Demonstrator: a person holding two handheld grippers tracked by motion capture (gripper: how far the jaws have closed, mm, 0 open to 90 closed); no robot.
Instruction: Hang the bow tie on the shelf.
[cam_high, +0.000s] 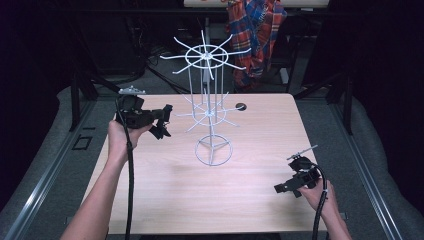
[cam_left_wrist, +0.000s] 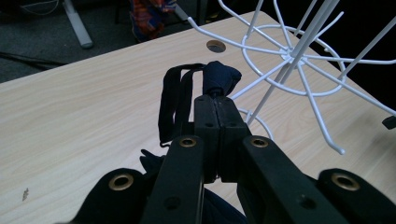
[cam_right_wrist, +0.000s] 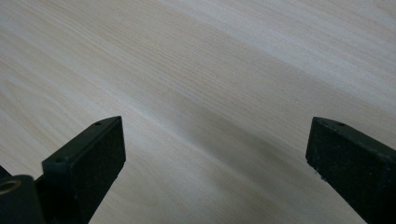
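Standing near the middle of the table (cam_high: 165, 200), a bit toward the far edge, is a white wire rack (cam_high: 212, 100): thin centre post, ring base w/ three spokes, lower tier of radiating hook arms, bigger upper tier w/ ring and long spokes ending in upturned tips.

Left gripper (cam_high: 162, 122) is held in the left hand (cam_high: 120, 135) above the table's left edge, toward the far-left corner, jaws pointing at the rack. In the left gripper view its jaws are pressed together on a dark navy fabric item (cam_left_wrist: 219, 77); a bunched knob of cloth sticks out past the tips, and a flat dark strap loop (cam_left_wrist: 175, 102) hangs just beside it on the left. More dark cloth shows under the jaws. Item sits close to the rack's lower arms but not touching, as far as I can tell.

Right gripper (cam_high: 281, 188) is in the right hand (cam_high: 315, 192) near the near-right corner, low over the wood. Right gripper view: jaws spread wide, bare wood grain between them.

Small round hole (cam_high: 241, 106) in the tabletop near the far edge, right of the rack. Plaid red/blue cloth (cam_high: 255, 35) hangs beyond the table.
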